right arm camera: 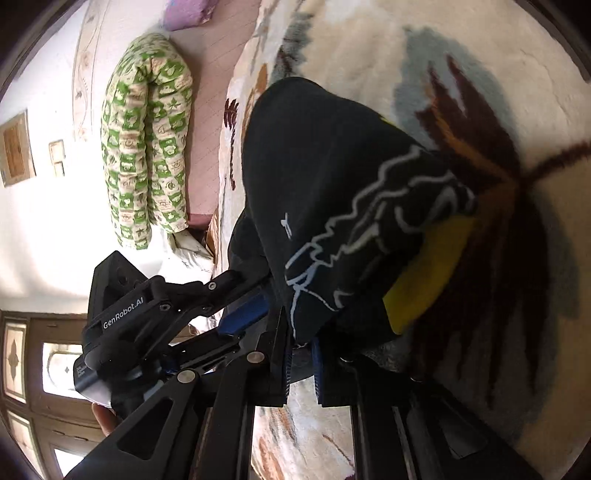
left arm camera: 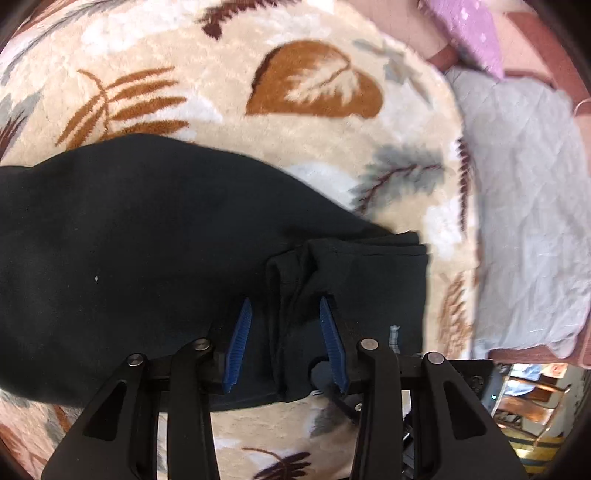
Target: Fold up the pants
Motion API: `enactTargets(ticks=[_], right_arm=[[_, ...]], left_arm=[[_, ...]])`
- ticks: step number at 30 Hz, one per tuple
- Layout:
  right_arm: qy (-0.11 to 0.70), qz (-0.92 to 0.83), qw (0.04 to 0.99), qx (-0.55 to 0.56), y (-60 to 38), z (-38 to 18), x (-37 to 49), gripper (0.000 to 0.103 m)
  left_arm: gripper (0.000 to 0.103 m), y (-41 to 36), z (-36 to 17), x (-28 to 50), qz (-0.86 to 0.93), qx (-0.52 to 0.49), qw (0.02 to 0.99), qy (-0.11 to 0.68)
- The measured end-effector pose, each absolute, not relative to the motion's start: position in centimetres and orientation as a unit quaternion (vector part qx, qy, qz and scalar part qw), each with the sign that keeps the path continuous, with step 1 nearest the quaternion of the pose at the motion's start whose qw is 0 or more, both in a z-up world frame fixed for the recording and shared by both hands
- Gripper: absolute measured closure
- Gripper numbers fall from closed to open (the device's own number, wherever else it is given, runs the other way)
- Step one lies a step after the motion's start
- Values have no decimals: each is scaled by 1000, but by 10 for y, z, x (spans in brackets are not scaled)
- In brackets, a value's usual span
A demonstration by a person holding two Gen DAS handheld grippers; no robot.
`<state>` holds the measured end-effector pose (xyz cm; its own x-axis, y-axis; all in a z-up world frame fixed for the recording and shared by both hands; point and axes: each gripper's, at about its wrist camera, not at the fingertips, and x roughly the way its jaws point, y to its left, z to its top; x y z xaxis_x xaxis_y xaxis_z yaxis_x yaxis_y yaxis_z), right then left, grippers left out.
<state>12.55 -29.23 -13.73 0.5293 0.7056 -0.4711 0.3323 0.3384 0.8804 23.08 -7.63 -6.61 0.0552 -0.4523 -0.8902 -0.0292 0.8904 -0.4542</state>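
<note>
Black pants (left arm camera: 147, 240) lie across a beige leaf-patterned blanket, with one end folded into a thick layered stack at the right. My left gripper (left arm camera: 285, 301) points down over that stack. Its blue pads stand apart on either side of a raised fold and do not press on it. In the right wrist view the pants (right arm camera: 332, 177) show a white line print and a yellow patch (right arm camera: 424, 273). My right gripper (right arm camera: 301, 349) is shut on the near edge of the black cloth. The left gripper (right arm camera: 258, 295) reaches in from the left beside it.
The plush blanket (left arm camera: 295, 147) covers the bed. A grey quilted cloth (left arm camera: 524, 221) and a purple pillow (left arm camera: 469, 29) lie at its right side. A green patterned bolster (right arm camera: 147, 147) lies by the wall. A person's finger (right arm camera: 103, 421) shows under the left gripper's body.
</note>
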Motion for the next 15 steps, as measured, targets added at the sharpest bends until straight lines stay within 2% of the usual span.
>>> enactTargets(ticks=[2, 3, 5, 9, 12, 15], right_arm=[[472, 143, 666, 559, -292, -132, 125, 85], [477, 144, 658, 564, -294, -129, 123, 75], [476, 145, 655, 569, -301, -119, 114, 64], [464, 155, 681, 545, -304, -92, 100, 62], [469, 190, 720, 474, -275, -62, 103, 53], [489, 248, 765, 338, -201, -33, 108, 42]], left_arm=[[66, -59, -52, 224, -159, -200, 708, 659], [66, -51, -45, 222, -160, -204, 710, 655], [66, -28, -32, 217, -162, -214, 712, 649], [66, 42, 1, 203, -158, -234, 732, 619], [66, 96, 22, 192, -131, -236, 756, 596], [66, 150, 29, 181, -96, -250, 766, 584]])
